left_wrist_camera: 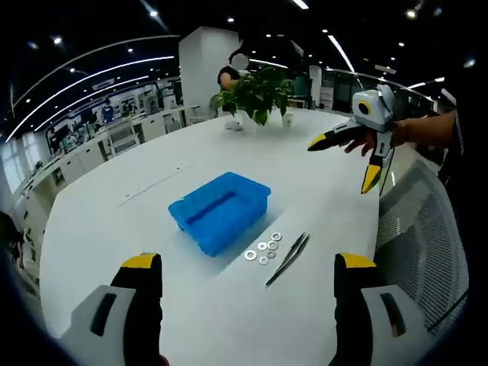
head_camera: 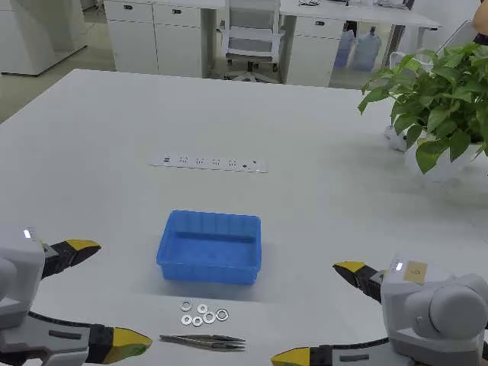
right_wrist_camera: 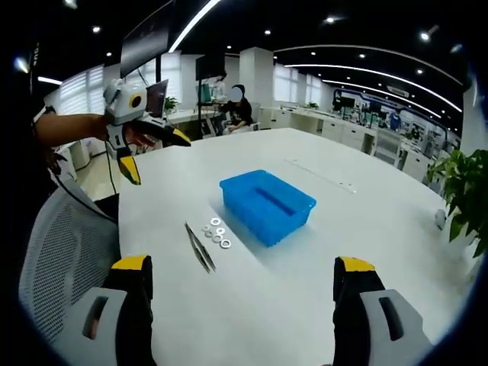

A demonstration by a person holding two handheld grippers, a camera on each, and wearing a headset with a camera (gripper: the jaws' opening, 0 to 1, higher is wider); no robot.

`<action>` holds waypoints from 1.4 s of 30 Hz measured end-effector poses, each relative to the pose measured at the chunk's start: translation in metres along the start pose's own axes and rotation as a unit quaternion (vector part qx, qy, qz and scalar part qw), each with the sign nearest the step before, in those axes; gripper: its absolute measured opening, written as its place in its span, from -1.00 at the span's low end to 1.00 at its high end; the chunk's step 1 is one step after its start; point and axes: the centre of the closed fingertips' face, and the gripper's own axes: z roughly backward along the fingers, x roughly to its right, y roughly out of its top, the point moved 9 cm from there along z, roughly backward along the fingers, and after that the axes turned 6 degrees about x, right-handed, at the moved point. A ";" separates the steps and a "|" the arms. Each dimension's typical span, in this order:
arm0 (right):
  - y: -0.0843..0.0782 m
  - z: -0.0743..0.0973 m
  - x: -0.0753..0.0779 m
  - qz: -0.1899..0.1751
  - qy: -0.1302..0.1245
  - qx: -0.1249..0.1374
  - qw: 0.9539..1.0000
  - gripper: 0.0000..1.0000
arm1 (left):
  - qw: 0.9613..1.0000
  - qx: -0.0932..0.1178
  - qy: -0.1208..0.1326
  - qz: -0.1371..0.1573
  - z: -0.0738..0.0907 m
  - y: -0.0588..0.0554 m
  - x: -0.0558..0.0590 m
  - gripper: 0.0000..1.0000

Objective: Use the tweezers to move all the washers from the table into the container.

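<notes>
Head view crops left claw (head_camera: pixel 110 293) and right claw (head_camera: pixel 316 311) at frame edges.

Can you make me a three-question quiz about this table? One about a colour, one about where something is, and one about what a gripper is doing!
1. What colour is the container? A red B blue C green
2. Where do the tweezers lie? A in the container B on the table beside the washers C on the floor
3. How is the left gripper? A shut on the tweezers B shut on a washer C open
Answers: B, blue walls; B, they lie by the washers; C, its jaws stand wide apart.
</notes>
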 end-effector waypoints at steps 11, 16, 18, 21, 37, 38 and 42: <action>0.001 -0.001 -0.001 0.001 0.002 0.001 1.000 1.00 | 1.000 0.000 -0.001 -0.002 -0.001 0.000 0.000 0.99; 0.000 0.000 0.000 0.001 0.000 0.001 1.000 1.00 | 1.000 -0.001 -0.003 -0.003 -0.001 0.000 0.000 0.99; 0.000 0.000 0.000 0.001 0.001 0.002 1.000 1.00 | 1.000 0.000 -0.003 -0.002 -0.001 0.000 0.000 0.99; 0.001 0.000 0.000 0.001 0.000 0.002 1.000 1.00 | 1.000 0.000 -0.003 -0.003 -0.002 0.000 0.000 0.99; 0.001 0.003 0.001 0.003 -0.003 0.004 1.000 1.00 | 1.000 0.001 -0.005 -0.007 -0.003 0.002 0.001 0.99; 0.001 0.003 0.001 0.003 -0.003 0.003 1.000 1.00 | 1.000 0.001 -0.005 -0.006 -0.003 0.002 0.001 0.99; 0.001 0.003 0.001 0.004 -0.002 0.004 1.000 1.00 | 1.000 0.001 -0.005 -0.007 -0.003 0.002 0.001 0.99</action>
